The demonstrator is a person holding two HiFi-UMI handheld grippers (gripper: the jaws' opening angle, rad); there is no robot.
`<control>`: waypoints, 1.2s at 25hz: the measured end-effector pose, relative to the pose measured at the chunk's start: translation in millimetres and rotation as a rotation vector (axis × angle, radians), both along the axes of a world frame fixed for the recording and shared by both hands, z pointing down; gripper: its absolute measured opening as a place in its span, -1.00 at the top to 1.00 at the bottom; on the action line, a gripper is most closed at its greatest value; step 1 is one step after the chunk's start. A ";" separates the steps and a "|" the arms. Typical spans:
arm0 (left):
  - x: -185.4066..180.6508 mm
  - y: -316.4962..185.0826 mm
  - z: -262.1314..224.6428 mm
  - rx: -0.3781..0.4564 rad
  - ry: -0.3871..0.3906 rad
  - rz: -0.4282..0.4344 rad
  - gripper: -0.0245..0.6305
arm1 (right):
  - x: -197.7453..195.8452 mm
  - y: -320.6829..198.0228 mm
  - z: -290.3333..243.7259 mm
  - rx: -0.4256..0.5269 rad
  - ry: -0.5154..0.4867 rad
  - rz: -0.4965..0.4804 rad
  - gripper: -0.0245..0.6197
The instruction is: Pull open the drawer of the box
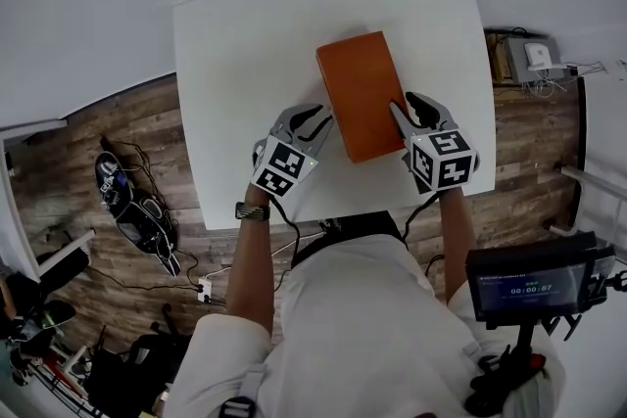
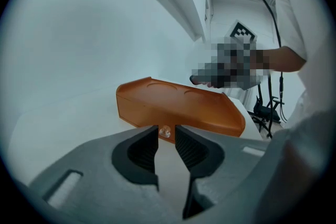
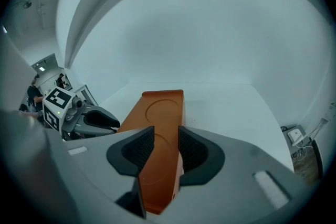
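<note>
Found jaws of left gripper (image 2: 167, 129) parted narrowly, clear knob (image 2: 164, 132) in line between tips, contact undetermined. Found jaws of right gripper (image 3: 166, 131) spread, gripping nothing, over right edge of orange box (image 3: 163, 107). Located box on table (image 1: 245, 64) between grippers. Recorded screen (image 1: 534, 284) digits as too small to read.

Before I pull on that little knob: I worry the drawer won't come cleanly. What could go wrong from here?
1. The knob on the orange box is tiny and clear; the left gripper is open with its tips only just flanking it, so it may close off-centre and slip.
2. The right gripper is open, not clamping the box, so on the smooth white table the whole box could slide instead of opening.
</note>
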State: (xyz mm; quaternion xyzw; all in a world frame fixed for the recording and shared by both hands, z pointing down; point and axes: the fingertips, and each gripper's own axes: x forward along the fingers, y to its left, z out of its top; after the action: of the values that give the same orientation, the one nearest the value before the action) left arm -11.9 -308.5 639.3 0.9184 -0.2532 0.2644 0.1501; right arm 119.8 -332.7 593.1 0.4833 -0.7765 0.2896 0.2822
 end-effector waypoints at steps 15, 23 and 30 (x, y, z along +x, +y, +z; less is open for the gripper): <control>9.7 6.4 6.7 -0.030 -0.009 0.101 0.63 | 5.8 12.6 12.6 -0.078 -0.030 0.024 0.46; 12.2 8.9 9.3 -0.039 0.004 0.115 0.63 | 6.3 16.9 13.5 -0.078 -0.043 0.044 0.46; 15.1 8.6 8.6 -0.026 0.000 0.128 0.69 | 5.5 16.6 12.3 -0.074 -0.050 0.046 0.46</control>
State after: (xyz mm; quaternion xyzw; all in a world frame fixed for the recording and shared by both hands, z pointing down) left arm 3.3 -299.9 647.9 0.9306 -0.1903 0.2770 0.1449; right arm 125.3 -316.1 605.4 0.4826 -0.7610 0.3365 0.2735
